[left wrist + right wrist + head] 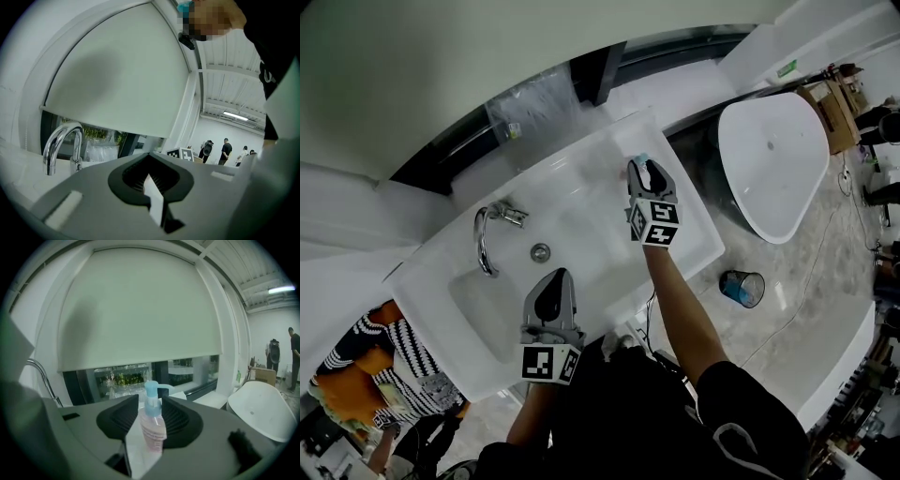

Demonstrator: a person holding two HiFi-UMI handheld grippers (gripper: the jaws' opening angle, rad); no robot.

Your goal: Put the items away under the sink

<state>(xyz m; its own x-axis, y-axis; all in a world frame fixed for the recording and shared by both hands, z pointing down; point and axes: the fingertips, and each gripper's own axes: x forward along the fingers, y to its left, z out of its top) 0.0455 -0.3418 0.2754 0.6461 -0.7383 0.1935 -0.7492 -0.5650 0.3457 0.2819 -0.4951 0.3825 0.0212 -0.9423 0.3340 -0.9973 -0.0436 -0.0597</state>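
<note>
White sink [698, 239] under a drawn blind [140, 310], with a bathtub [773, 159] at the upper right. The pump bottle [152, 425] stands on the sink's right ledge between the right gripper's [644, 167] spread jaws. The left gripper's [553, 279] jaws are together.

A chrome faucet [485, 236] curved beside a round drain [541, 251]. Behind it, crumpled clear plastic wrap [534, 103] lay against the dark window under a pale roller blind [140, 310]. A white freestanding bathtub [773, 159] stood on the marbled floor near a blue bin [742, 287] and a cardboard box [831, 112]. People [226, 150] stood far off.
</note>
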